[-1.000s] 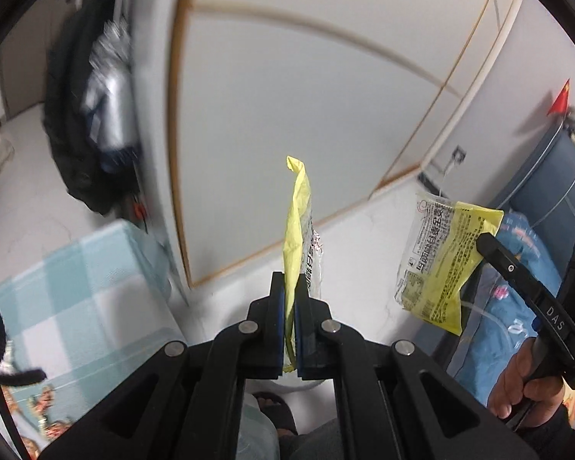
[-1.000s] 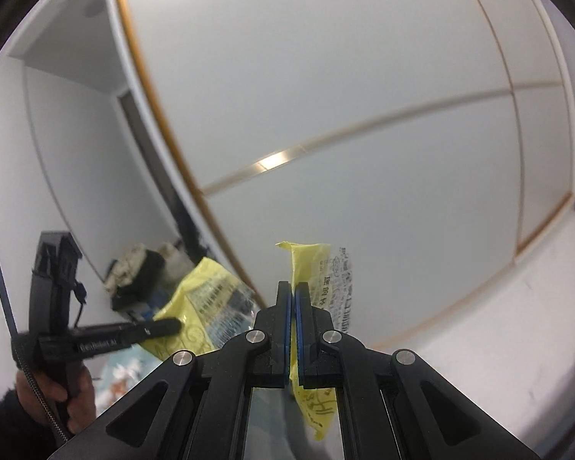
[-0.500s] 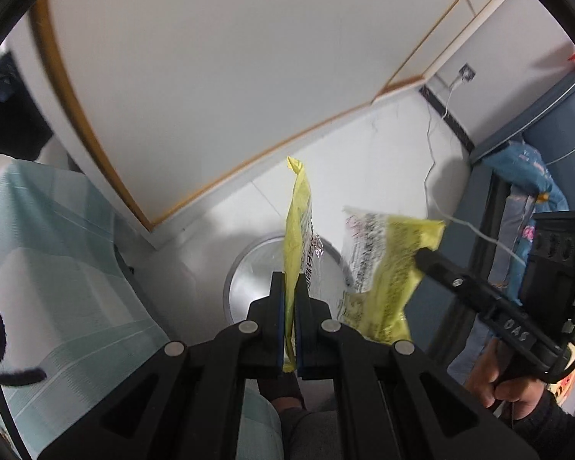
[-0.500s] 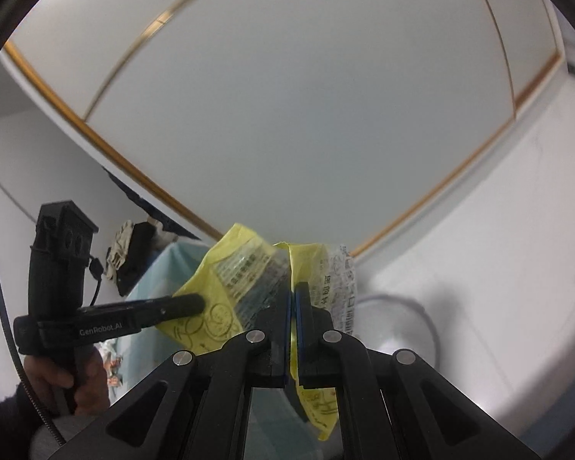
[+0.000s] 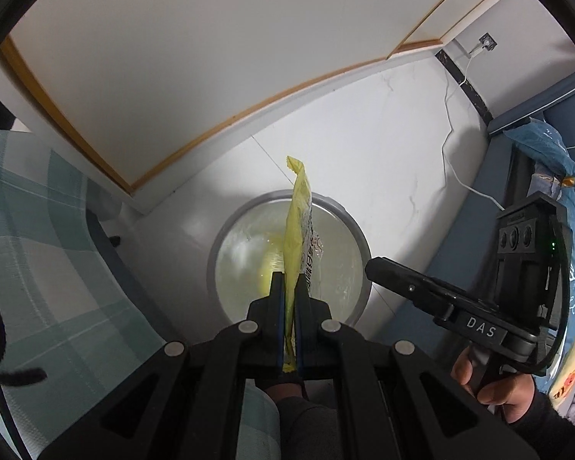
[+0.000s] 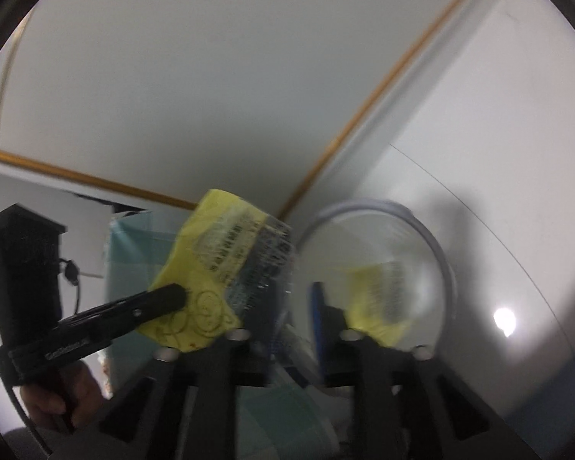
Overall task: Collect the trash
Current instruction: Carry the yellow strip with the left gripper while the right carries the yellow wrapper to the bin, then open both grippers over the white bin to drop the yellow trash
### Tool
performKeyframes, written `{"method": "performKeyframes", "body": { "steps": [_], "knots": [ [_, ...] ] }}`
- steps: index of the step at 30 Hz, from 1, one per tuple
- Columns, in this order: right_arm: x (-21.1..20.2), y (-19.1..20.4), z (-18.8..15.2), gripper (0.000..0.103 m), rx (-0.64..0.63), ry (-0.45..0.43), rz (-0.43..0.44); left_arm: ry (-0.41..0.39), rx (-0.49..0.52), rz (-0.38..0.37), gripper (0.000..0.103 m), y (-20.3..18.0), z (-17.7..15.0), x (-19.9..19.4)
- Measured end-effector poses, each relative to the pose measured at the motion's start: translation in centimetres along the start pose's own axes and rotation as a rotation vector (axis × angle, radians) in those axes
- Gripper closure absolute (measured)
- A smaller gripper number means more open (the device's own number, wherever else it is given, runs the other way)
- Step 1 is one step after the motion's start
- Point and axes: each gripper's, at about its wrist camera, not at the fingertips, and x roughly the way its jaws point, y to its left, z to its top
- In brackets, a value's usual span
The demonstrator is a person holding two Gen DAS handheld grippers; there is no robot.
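At the left lies a green checked cloth (image 5: 46, 237). The left gripper (image 5: 287, 287) is clamped on a yellow wrapper (image 5: 299, 230), its long axis upright, directly above the open bin (image 5: 358, 245); nothing stands between. The right gripper (image 6: 291, 299), at the right and just beside the bin, has just been opening with nothing between its jaws; a second wrapper (image 6: 379, 299) lies in the bin.

Floor (image 5: 383, 145): white marble-look tile with faint grey veining, glossy, one bright light reflection (image 6: 504, 322) on it. Far wall: white wardrobe panels (image 5: 195, 50) edged in wood-coloured trim (image 5: 249, 109). Left: bedding in pale green and white check (image 5: 38, 237). Right: blue bed frame (image 5: 460, 230) carrying blue patterned bedding (image 5: 548, 149). A white cable (image 5: 450, 130) runs from a wall socket (image 5: 487, 41) down across the floor.
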Motion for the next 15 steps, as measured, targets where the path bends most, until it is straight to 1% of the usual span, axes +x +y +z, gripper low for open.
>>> {"method": "performKeyframes", "body": {
  "steps": [2, 4, 5, 7, 9, 10, 11, 13, 15],
  "knots": [
    [-0.3, -0.1, -0.3, 0.072, 0.019, -0.006, 0.005, 0.014, 0.009, 0.011, 0.103, -0.1, 0.0, 0.4],
    [-1.2, -0.5, -0.2, 0.059, 0.027, -0.021, 0.007, 0.028, 0.014, 0.011, 0.103, -0.1, 0.3, 1.0],
    [-1.7, -0.7, -0.3, 0.056, 0.028, -0.037, 0.004, 0.040, 0.016, 0.020, 0.103, -0.2, 0.4, 1.3],
    [-2.4, -0.5, -0.3, 0.042, 0.022, -0.053, -0.022, 0.063, 0.019, 0.023, 0.103, -0.4, 0.5, 2.0],
    [-3.0, -0.4, -0.3, 0.036, 0.019, -0.067, -0.046, 0.077, 0.019, 0.009, 0.103, -0.6, 0.4, 2.4],
    [-3.1, -0.3, -0.3, 0.031, 0.023, -0.066, -0.054, 0.089, 0.022, 0.007, 0.103, -0.7, 0.4, 2.7],
    [-3.3, -0.5, -0.3, 0.029, 0.033, -0.055, -0.061, 0.097, 0.023, 0.010, 0.103, -0.9, 0.4, 2.8],
    [-3.5, -0.8, -0.4, 0.029, 0.045, -0.043, -0.081, 0.112, 0.020, 0.005, 0.102, -1.1, 0.4, 3.4],
    [-3.3, -0.9, -0.8, 0.025, 0.039, -0.039, -0.094, 0.124, 0.015, 0.011, 0.100, -1.2, 0.5, 3.9]
  ]
}}
